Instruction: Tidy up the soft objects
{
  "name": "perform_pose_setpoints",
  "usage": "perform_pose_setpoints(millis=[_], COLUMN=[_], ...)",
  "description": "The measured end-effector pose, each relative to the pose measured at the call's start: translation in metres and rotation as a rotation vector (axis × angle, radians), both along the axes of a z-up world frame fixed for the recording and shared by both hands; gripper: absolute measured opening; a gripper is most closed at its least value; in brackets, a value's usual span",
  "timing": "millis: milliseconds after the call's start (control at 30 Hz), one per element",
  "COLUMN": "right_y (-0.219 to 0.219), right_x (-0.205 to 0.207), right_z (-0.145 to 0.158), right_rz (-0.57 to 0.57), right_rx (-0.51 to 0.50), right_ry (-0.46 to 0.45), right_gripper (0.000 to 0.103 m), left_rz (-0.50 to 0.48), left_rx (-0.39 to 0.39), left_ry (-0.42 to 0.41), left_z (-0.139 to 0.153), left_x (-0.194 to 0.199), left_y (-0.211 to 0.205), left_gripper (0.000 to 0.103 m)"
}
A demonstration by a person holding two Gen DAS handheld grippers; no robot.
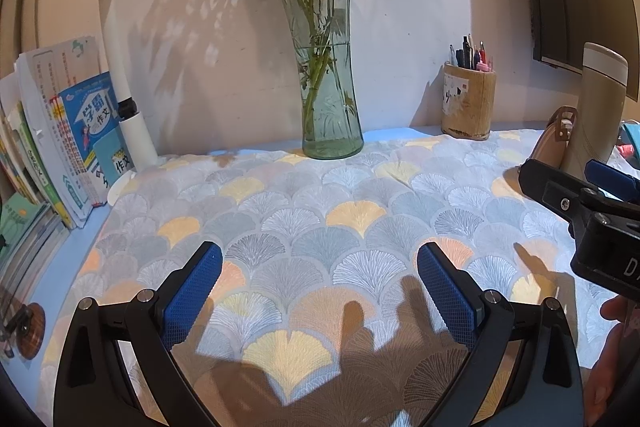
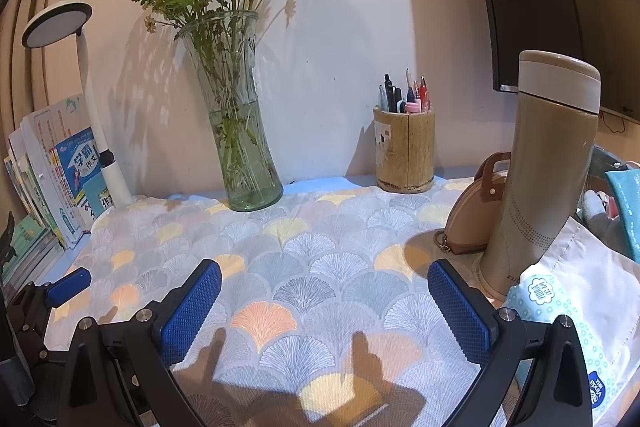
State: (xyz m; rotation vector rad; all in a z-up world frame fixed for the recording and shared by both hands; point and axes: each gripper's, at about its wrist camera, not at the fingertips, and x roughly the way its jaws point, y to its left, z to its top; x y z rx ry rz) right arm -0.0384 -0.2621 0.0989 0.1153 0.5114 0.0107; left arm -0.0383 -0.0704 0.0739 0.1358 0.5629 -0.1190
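Fan-patterned fabric cloth [image 1: 320, 219] lay bare before one glass vase [image 1: 326, 67]; both grippers, left [image 1: 320, 291] and right [image 2: 324, 303], gaped wide, empty.

My desk [image 2: 320, 183], blue top, mostly under fan-pattern cloth [image 2: 320, 267]. On cloth: glass vase [image 2: 244, 155], flask [image 2: 540, 179], tan purse [image 2: 472, 219], tissue pack [image 2: 560, 311]. Wooden pen holder [image 2: 405, 151] at back edge. Books [image 1: 60, 147], lamp base [image 1: 136, 139] on my left.
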Motion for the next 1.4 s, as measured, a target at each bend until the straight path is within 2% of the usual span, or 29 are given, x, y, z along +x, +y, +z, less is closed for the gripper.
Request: perform_pose_setpoints(millis=[1000, 1100, 1167, 1267, 1400], right_y=[0.003, 0.003, 0.002, 0.002, 0.005], right_x=[0.006, 0.009, 0.011, 0.014, 0.023], right_z=[-0.005, -0.008, -0.011, -0.015, -0.024], right_rz=[0.010, 0.009, 0.011, 0.015, 0.024], right_rx=[0.003, 0.004, 0.010, 0.013, 0.000], right_ry=[0.038, 0.056, 0.070, 0.095, 0.167], right_gripper=[0.103, 0.103, 0.103, 0.103, 0.103], left_rz=[-0.007, 0.020, 0.081, 0.078, 0.082], left_rx=[0.023, 0.032, 0.084, 0.079, 0.112], left_ry=[0.003, -0.003, -0.012, 0.034, 0.109], left_z=[-0.002, -0.002, -0.003, -0.006, -0.015], left_x=[0.003, 0.003, 0.004, 0.006, 0.006], left_y=[0.001, 0.003, 0.003, 0.005, 0.005], left_gripper=[0.098, 0.098, 0.098, 0.098, 0.098])
